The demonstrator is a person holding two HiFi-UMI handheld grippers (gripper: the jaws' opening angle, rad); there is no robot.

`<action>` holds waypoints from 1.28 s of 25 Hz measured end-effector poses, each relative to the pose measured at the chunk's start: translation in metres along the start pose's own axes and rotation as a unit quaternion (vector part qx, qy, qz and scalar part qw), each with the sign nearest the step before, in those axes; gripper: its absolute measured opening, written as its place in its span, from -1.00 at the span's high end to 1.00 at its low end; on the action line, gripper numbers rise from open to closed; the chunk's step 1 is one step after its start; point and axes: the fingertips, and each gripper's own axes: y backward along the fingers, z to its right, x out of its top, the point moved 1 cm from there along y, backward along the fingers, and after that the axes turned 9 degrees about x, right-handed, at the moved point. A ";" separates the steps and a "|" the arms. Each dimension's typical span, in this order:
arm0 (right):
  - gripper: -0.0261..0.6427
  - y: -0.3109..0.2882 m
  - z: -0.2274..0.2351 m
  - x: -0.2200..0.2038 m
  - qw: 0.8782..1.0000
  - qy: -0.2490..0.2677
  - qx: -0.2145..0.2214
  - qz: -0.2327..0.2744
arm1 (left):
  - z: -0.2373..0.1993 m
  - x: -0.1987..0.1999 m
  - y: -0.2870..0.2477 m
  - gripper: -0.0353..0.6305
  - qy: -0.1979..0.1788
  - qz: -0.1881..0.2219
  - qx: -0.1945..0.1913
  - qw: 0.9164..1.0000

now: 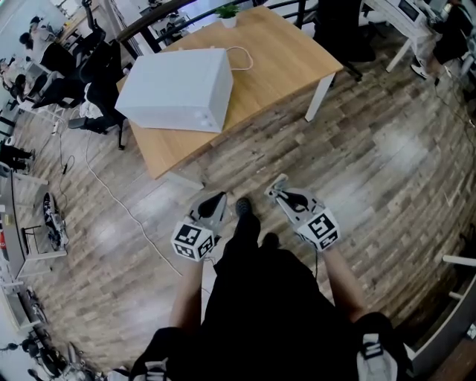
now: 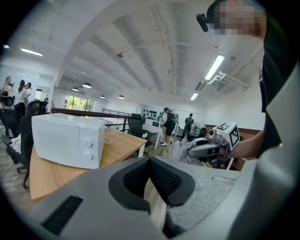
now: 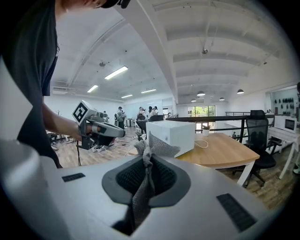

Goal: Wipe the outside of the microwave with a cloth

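The white microwave (image 1: 175, 89) stands on a wooden table (image 1: 282, 63), well ahead of both grippers, which are held low over the floor in front of the person. My right gripper (image 3: 146, 161) is shut on a grey cloth (image 3: 144, 180) that sticks out past the jaws. It also shows in the head view (image 1: 278, 186). My left gripper (image 2: 150, 161) is shut with nothing between its jaws, and shows in the head view (image 1: 219, 199). The microwave (image 2: 65, 138) shows its two knobs in the left gripper view. In the right gripper view the microwave (image 3: 171, 133) sits beyond the cloth.
A white cord (image 1: 239, 56) and a small potted plant (image 1: 228, 13) sit on the table behind the microwave. Office chairs (image 1: 93, 82) stand at the table's left. A cable (image 1: 111, 190) runs across the wooden floor. People stand in the background.
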 end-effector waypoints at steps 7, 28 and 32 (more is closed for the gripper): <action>0.86 -0.037 0.028 0.008 1.000 0.002 -0.004 -0.010 | -0.036 0.020 -0.030 0.89 -0.007 0.010 -0.011 1.000; 0.86 -0.162 0.108 0.057 1.000 0.018 0.007 -0.005 | -0.145 0.070 -0.116 0.89 -0.011 0.026 -0.059 0.998; 0.86 -0.177 0.117 0.058 1.000 0.010 0.003 -0.007 | -0.156 0.077 -0.124 0.89 -0.016 0.031 -0.063 0.997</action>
